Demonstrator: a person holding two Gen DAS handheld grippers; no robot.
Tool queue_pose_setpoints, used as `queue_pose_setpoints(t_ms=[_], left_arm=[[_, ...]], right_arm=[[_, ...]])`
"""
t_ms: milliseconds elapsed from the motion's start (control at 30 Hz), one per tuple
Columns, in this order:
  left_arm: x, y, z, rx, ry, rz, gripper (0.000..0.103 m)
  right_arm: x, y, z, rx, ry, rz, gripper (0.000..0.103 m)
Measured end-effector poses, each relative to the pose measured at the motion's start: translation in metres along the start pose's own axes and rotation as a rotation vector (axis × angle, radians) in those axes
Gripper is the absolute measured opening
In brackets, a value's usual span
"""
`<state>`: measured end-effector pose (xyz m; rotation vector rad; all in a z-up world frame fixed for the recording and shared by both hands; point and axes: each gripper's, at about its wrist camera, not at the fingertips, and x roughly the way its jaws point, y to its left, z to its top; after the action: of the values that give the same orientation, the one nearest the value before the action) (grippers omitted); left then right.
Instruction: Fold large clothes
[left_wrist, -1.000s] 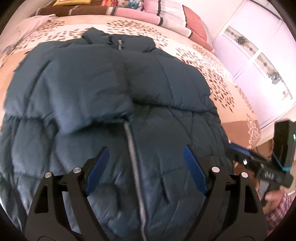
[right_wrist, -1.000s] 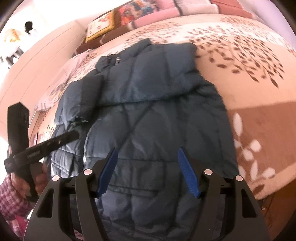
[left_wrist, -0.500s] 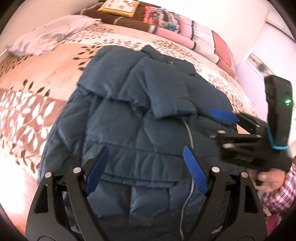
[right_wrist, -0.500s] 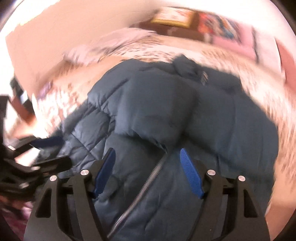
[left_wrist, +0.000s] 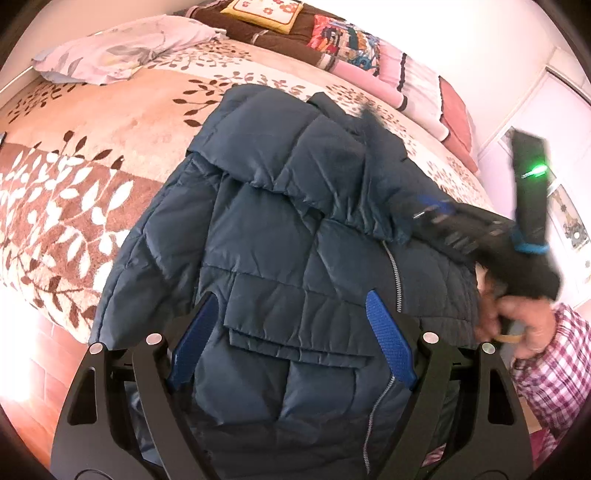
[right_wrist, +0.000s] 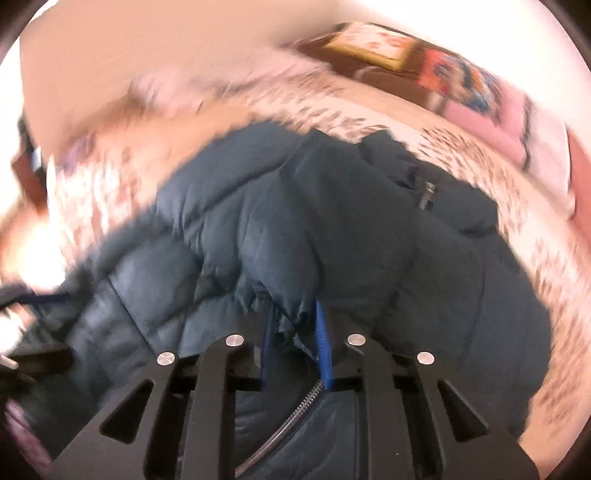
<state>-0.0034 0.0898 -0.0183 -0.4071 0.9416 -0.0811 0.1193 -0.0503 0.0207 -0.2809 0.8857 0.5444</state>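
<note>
Down on the bed (left_wrist: 122, 122) a dark blue padded jacket (left_wrist: 280, 229) lies front up, its sleeves folded in across the chest and its hem toward the near edge. The left tongs (left_wrist: 291, 343) hover spread wide above the lower left panel, a pocket flap showing between the blue pads (left_wrist: 388, 350), which do not press on the cloth. The right tongs (right_wrist: 293, 343) have just been closing, and their pads now pinch the gathered cuff of the sleeve (right_wrist: 291, 295) that lies over the chest, just above the silver zip (right_wrist: 295, 410). In the left wrist view those right tongs reach in from the right, blurred, with a green light on their black body and a hand (left_wrist: 517, 317) in a checked sleeve (left_wrist: 554, 362) gripping the handle.

Around the jacket the bedspread is beige and brown with a leaf print. At the far side sit a pale floral pillow (left_wrist: 122, 48) on the left, then a brown blanket with a yellow cushion (left_wrist: 266, 11), a bright patterned cushion (left_wrist: 343, 40) and pink striped bedding (left_wrist: 413, 81) running to the right. A white cupboard door (left_wrist: 565, 147) stands at the far right. Reddish floor (left_wrist: 40, 365) shows at the near left, washed out by bright light. The right wrist view is heavily smeared.
</note>
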Motion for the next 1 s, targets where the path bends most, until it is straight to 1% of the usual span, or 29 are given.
queue_pose_setpoints(t_ms=[67,133,167,233,300,367,433,500,567,633,667,700,733,767,800,833,900,1000], left_arm=[[0.001,-0.004,0.0,0.011,0.003,0.002,0.081],[0.001,-0.008,0.0,0.029,0.003,0.001,0.081],[0.002,-0.011,0.0,0.039,0.004,0.001,0.081],[0.003,-0.015,0.0,0.051,0.007,0.004,0.081],[0.003,-0.019,0.0,0.059,0.011,0.005,0.081],[0.004,-0.024,0.0,0.075,0.014,0.008,0.081],[0.004,-0.028,-0.001,0.089,0.017,0.012,0.081],[0.005,-0.031,-0.001,0.101,0.023,0.017,0.081],[0.006,-0.034,-0.002,0.108,0.029,0.022,0.081],[0.007,-0.036,-0.002,0.114,0.034,0.028,0.081],[0.007,-0.037,-0.003,0.115,0.035,0.03,0.081],[0.007,-0.038,-0.003,0.119,0.036,0.033,0.081],[0.007,-0.039,-0.004,0.121,0.037,0.035,0.081],[0.007,-0.04,-0.004,0.123,0.039,0.038,0.081],[0.007,-0.04,-0.004,0.124,0.041,0.04,0.081],[0.007,-0.041,-0.004,0.125,0.042,0.042,0.081],[0.008,-0.043,-0.004,0.131,0.044,0.044,0.081],[0.01,-0.045,-0.005,0.138,0.053,0.046,0.081]], right_arm=[[-0.019,-0.03,-0.003,0.16,-0.049,0.047,0.021],[-0.03,-0.052,-0.009,0.282,-0.069,0.077,0.021],[-0.033,-0.071,-0.017,0.374,-0.075,0.095,0.021],[-0.033,-0.093,-0.032,0.486,-0.066,0.111,0.021],[-0.029,-0.111,-0.047,0.576,-0.029,0.132,0.021],[-0.022,-0.125,-0.061,0.66,0.012,0.157,0.03],[-0.022,-0.132,-0.07,0.707,0.008,0.172,0.053],[-0.023,-0.135,-0.076,0.738,-0.01,0.179,0.067],[-0.022,-0.138,-0.078,0.761,-0.025,0.207,0.067],[-0.021,-0.141,-0.08,0.771,-0.02,0.208,0.067],[-0.019,-0.142,-0.08,0.773,-0.014,0.201,0.067],[-0.018,-0.143,-0.081,0.775,-0.016,0.201,0.055],[-0.017,-0.144,-0.083,0.771,-0.012,0.193,0.038],[-0.016,-0.147,-0.086,0.77,-0.004,0.177,0.029],[-0.016,-0.15,-0.089,0.78,-0.004,0.167,0.011],[-0.017,-0.154,-0.093,0.801,-0.013,0.173,0.009],[-0.023,-0.163,-0.1,0.844,-0.039,0.176,0.008],[-0.026,-0.169,-0.105,0.847,-0.048,0.152,0.008]])
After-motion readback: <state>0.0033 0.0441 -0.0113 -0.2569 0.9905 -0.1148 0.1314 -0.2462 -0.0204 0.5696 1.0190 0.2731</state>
